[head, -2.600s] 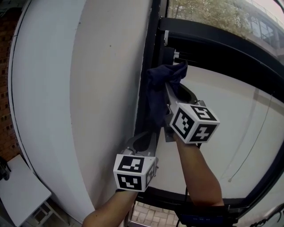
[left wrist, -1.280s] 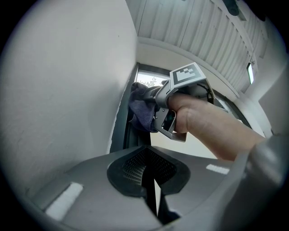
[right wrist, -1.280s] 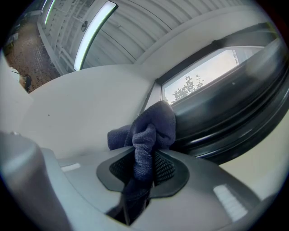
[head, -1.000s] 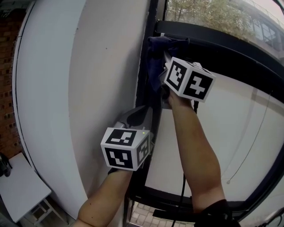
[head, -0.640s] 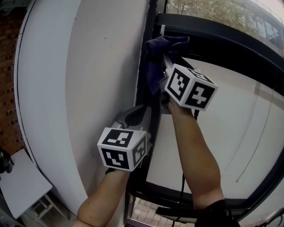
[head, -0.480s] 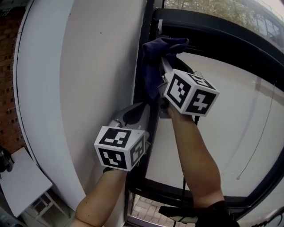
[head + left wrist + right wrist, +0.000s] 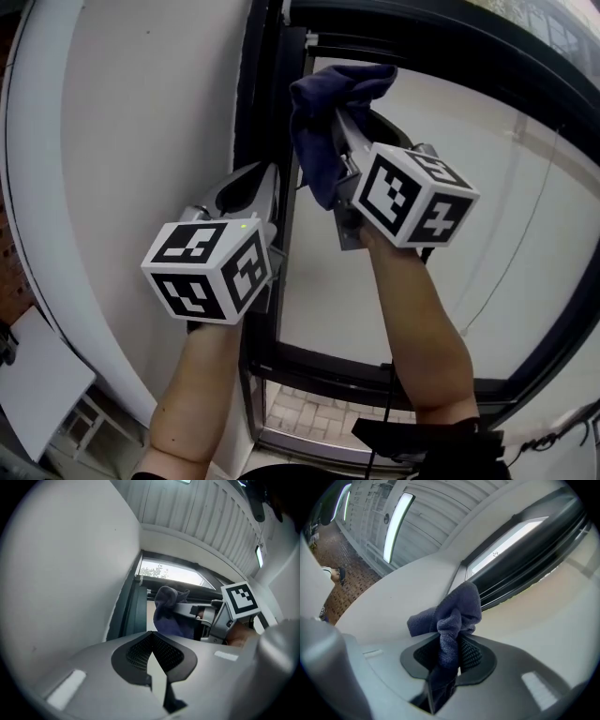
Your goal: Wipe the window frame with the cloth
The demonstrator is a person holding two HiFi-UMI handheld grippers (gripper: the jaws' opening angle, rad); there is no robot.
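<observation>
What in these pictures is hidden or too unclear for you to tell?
- Whether the cloth touches the window frame: head view, the bunched cloth itself covers the contact spot.
- Tips of the right gripper: wrapped in cloth in both views.
- Middle stretch of the frame: head view, behind the left gripper and forearm.
- Dirt on the frame: too dark to tell.

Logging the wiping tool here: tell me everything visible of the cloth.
The cloth is dark navy, a soft woven-looking fabric, crumpled into a bunch. The right gripper has its jaws shut on it; a wad bulges past the tips and a tail hangs down along the gripper. It is held up beside the dark window frame; whether they touch is unclear.
</observation>
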